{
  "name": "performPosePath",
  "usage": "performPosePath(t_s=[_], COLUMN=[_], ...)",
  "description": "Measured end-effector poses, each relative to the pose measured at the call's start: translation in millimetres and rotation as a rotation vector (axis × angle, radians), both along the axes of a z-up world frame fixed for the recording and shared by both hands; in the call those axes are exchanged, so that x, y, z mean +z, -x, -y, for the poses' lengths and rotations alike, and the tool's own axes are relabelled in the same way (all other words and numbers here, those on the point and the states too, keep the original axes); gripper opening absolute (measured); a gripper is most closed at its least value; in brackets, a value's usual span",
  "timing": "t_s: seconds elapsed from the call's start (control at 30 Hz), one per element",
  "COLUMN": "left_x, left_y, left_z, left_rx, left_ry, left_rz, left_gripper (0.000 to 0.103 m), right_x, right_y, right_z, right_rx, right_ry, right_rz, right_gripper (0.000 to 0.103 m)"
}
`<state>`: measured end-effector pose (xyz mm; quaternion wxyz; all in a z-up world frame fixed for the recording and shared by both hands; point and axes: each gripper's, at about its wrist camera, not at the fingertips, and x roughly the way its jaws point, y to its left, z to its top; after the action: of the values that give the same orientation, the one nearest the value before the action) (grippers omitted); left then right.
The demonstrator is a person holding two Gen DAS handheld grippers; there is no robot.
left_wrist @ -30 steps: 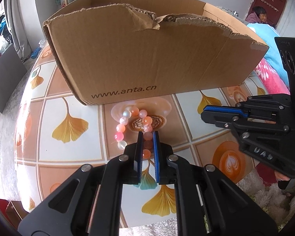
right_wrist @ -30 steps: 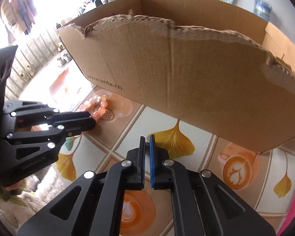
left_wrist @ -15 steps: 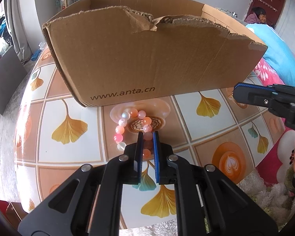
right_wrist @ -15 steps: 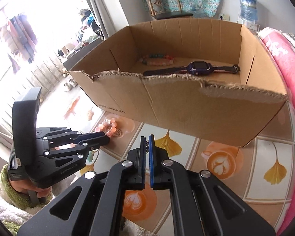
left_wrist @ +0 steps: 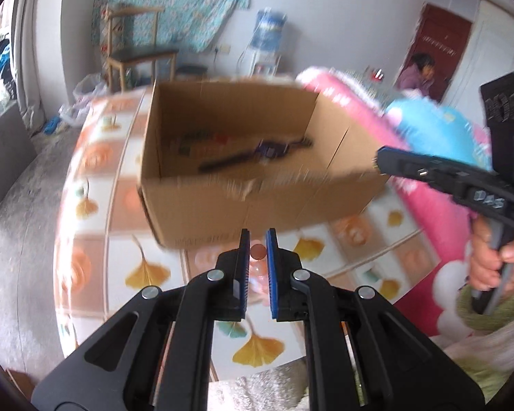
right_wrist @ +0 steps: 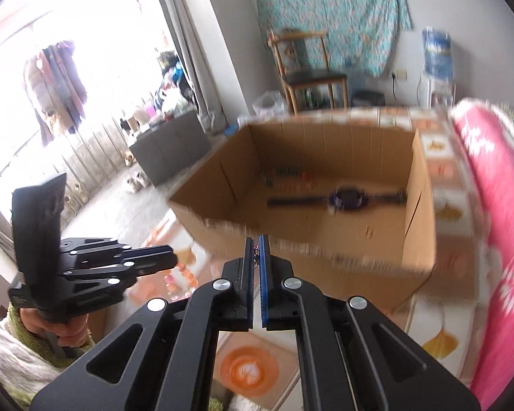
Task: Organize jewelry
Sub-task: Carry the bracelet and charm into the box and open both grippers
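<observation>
The left gripper (left_wrist: 257,251) is clamping a bead bracelet (left_wrist: 257,251) and the right gripper (right_wrist: 256,251) is pinching a thin chain (right_wrist: 256,256), jaws nearly shut, both facing the cardboard box (right_wrist: 425,185) already holding a watch (right_wrist: 346,199).

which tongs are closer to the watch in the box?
Right, marginally. Right tongs sit at the box's near wall, facing the watch; left tongs are lower and farther out, holding the bead bracelet.

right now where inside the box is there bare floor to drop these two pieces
Inside the cardboard box, the near strip of floor between the watch and the torn front wall is bare, apart from a small speck near the right wall. The far left corner is crowded by a blurred bead bracelet.
</observation>
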<state>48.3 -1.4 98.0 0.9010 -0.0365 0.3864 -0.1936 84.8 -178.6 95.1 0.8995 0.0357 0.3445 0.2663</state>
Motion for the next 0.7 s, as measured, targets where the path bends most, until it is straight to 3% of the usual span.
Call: performPosePath(t_s=[0.23,0.33,0.53,0.7], left_x=[63.9,70.2,35.4,-17.6], left_y=[-20.6,-43.5,-101.7,-137.4], left_z=[-1.8,11.0,31.8,37.5], left_rx=[-0.048,-0.064,-0.080,-0.075], left_ry=[0.085,0.074,0.036,0.012], left_rz=[0.127,0.150,0.029,-0.134], left_gripper=[0.009,0.009,0.009,0.009], right_x=[33.6,32.2,14.4,-0.9], right_y=[-19.7,-29.3,-45.5,-57.7], right_z=[11.7,16.6,30.2,43.3], right_rx=[-0.022,-0.039,-0.070,-0.092], right_ry=[-0.021,-0.022,-0.029,-0.028], right_rz=[0.118,0.128,0.090,0.044], right_gripper=[0.003,0.003,0.003,0.003])
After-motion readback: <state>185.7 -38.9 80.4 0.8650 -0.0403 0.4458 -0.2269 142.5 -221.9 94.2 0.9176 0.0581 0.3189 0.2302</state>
